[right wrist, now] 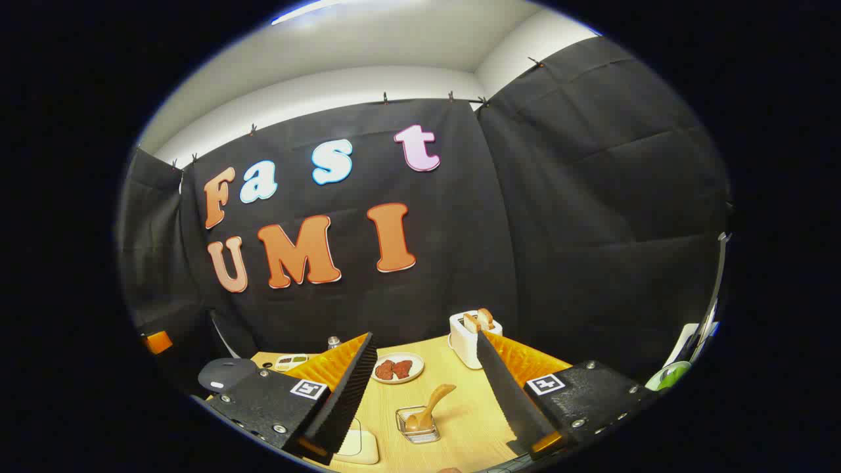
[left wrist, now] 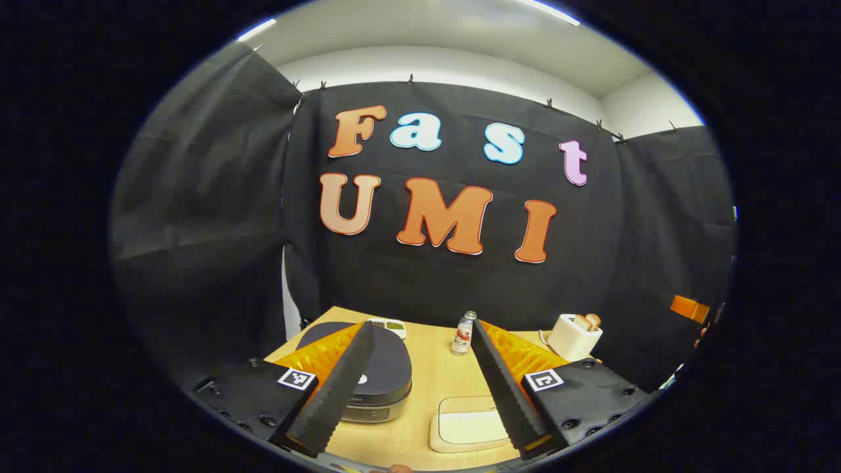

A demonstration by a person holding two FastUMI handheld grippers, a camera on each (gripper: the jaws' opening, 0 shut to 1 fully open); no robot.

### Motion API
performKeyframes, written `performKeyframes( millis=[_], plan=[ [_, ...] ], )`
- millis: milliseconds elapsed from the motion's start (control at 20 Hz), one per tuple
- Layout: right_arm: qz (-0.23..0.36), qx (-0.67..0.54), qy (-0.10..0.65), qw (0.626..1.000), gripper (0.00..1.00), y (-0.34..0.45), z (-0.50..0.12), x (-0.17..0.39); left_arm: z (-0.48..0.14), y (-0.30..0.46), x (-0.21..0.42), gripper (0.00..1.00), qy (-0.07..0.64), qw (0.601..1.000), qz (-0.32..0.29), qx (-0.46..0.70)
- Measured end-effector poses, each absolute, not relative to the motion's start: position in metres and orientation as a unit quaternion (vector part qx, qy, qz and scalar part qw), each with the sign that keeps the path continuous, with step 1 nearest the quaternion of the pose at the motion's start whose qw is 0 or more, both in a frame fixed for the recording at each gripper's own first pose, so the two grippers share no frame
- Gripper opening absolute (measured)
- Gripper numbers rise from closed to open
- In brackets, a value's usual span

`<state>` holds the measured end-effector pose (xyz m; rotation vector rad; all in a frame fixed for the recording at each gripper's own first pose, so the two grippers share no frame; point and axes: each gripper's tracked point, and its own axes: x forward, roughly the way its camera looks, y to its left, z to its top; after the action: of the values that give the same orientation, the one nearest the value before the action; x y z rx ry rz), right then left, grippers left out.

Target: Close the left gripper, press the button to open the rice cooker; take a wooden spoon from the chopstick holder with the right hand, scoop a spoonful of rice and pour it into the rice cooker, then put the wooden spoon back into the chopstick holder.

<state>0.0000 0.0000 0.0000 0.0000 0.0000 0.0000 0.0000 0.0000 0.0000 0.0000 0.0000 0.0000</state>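
The rice cooker stands with its dark lid down at the table's left, partly behind one finger of my left gripper, which hovers open above the table. A shallow rectangular dish with white contents lies just right of the cooker. In the right gripper view the wooden spoon leans in a small clear holder, below and between the fingers of my right gripper, which is open and holds nothing. The cooker's lid shows at the far left there, and the white dish near the bottom edge.
A small bottle and a white toaster with bread stand at the back of the wooden table. A little tray sits behind the cooker. A plate of reddish food lies behind the spoon holder. Black cloth walls close in.
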Motion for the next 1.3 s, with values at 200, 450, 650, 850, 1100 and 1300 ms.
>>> performKeyframes(
  millis=[200, 450, 650, 850, 1100, 1300],
  plan=[
    [0.028, -0.022, 0.015, 0.999, 0.95, 0.005, -0.012, 0.002, -0.008, -0.013, -0.018, 1.0, 0.011, 1.0, 0.015, -0.018],
    [0.035, -0.052, 0.009, 0.998, 0.95, 0.008, -0.018, -0.006, 0.0, -0.012, -0.011, 1.0, 0.0, 1.0, 0.022, -0.001],
    [0.028, -0.053, 0.022, 0.998, 1.0, 0.014, -0.026, -0.021, 0.009, 0.0, 0.005, 1.0, -0.004, 1.0, 0.016, -0.007],
    [0.021, -0.057, 0.017, 0.998, 1.0, 0.027, -0.019, -0.032, 0.004, 0.018, 0.0, 1.0, -0.004, 1.0, 0.013, -0.016],
    [0.014, -0.048, 0.025, 0.998, 0.94, 0.036, -0.022, -0.032, -0.012, 0.041, -0.009, 1.0, 0.017, 0.999, 0.019, -0.025],
    [0.015, -0.035, 0.029, 0.999, 0.95, 0.054, -0.023, -0.025, -0.003, 0.06, -0.012, 0.99, 0.005, 0.999, 0.033, -0.014]
  ],
)
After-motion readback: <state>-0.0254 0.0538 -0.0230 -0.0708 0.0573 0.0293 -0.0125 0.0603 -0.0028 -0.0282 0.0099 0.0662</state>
